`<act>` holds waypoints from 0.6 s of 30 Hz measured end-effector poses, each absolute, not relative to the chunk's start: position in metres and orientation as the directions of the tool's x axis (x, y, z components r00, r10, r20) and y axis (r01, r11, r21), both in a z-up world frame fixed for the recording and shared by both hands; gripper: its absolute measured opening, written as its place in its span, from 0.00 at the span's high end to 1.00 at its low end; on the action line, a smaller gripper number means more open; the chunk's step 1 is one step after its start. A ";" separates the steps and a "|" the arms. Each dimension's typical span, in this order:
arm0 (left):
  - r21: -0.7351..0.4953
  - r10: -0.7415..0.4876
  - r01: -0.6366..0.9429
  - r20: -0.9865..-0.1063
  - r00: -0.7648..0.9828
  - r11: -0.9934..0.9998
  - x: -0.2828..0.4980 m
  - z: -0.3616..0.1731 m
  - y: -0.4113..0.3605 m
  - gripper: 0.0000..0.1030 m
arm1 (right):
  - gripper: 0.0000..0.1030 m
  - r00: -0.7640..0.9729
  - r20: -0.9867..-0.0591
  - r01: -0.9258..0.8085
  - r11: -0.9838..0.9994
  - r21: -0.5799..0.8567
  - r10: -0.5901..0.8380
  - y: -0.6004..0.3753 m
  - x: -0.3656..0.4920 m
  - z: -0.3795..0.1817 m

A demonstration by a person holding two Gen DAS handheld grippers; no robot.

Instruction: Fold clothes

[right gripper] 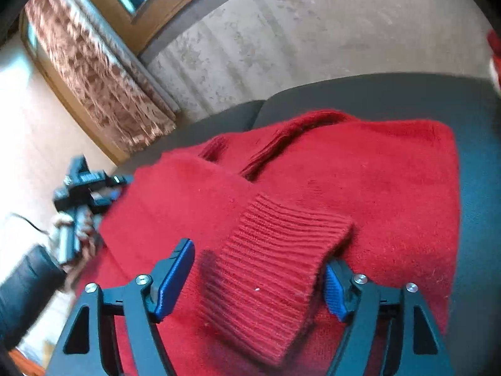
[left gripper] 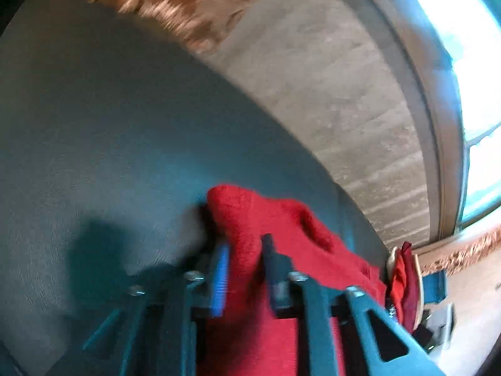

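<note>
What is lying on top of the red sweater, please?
A ribbed cuff lies across the red sweater, between the right gripper's open jaws. The sleeve beyond it runs out of view.

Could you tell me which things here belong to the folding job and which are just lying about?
Job: red sweater; its ribbed cuff; left tool; right tool.
Lying about: patterned curtain; window; grey sofa.

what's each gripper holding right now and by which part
Left gripper: jaws shut on the red sweater at its side edge. Right gripper: jaws open around the ribbed cuff, gripping nothing.
</note>
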State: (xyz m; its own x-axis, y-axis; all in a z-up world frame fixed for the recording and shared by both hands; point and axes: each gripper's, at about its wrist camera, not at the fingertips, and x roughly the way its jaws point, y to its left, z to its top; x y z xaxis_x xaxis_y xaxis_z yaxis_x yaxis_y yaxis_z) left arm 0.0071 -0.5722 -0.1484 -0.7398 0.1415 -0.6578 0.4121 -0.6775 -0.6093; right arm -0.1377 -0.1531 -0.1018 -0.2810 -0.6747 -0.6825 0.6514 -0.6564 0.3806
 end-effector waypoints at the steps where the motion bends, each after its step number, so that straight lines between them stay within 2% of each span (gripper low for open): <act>1: -0.615 0.146 0.399 -0.647 -0.748 -0.681 0.006 -0.147 -0.571 0.92 | 0.57 -0.293 -0.696 0.656 -0.668 0.352 -0.655 -0.157 -0.136 -0.098; 2: -0.602 0.124 0.384 -0.632 -0.765 -0.700 0.010 -0.137 -0.568 0.92 | 0.72 -0.295 -0.701 0.661 -0.669 0.341 -0.649 -0.159 -0.136 -0.094; 3: -0.585 0.098 0.370 -0.615 -0.782 -0.722 0.015 -0.125 -0.565 0.92 | 0.94 -0.297 -0.706 0.666 -0.669 0.329 -0.643 -0.162 -0.136 -0.090; 5: -0.544 0.048 0.352 -0.588 -0.807 -0.762 0.024 -0.105 -0.559 0.92 | 0.93 -0.329 -0.684 0.683 -0.664 0.304 -0.651 -0.164 -0.135 -0.071; 7: -0.471 -0.018 0.370 -0.599 -0.801 -0.801 0.023 -0.092 -0.554 0.92 | 0.93 -0.368 -0.639 0.706 -0.650 0.280 -0.675 -0.164 -0.132 -0.046; 10: -0.344 -0.117 0.457 -0.681 -0.723 -0.820 0.010 -0.099 -0.552 0.90 | 0.93 -0.424 -0.600 0.726 -0.651 0.224 -0.679 -0.165 -0.130 -0.020; 11: -0.312 -0.139 0.492 -0.717 -0.684 -0.813 0.005 -0.107 -0.554 0.86 | 0.93 -0.429 -0.610 0.721 -0.659 0.213 -0.666 -0.167 -0.135 -0.022; 13: -0.248 -0.176 0.558 -0.782 -0.597 -0.791 -0.005 -0.125 -0.560 0.86 | 0.93 -0.407 -0.650 0.700 -0.676 0.229 -0.642 -0.170 -0.148 -0.037; 14: -0.237 -0.182 0.584 -0.802 -0.569 -0.777 -0.006 -0.130 -0.564 0.86 | 0.92 -0.389 -0.682 0.681 -0.692 0.240 -0.619 -0.171 -0.157 -0.050; 16: -0.298 -0.156 0.621 -0.807 -0.570 -0.725 0.005 -0.136 -0.577 0.86 | 0.80 -0.358 -0.733 0.639 -0.724 0.260 -0.579 -0.171 -0.170 -0.075; 18: -0.351 -0.163 0.645 -0.785 -0.598 -0.679 0.023 -0.130 -0.590 0.82 | 0.74 -0.366 -0.723 0.612 -0.737 0.287 -0.585 -0.163 -0.173 -0.082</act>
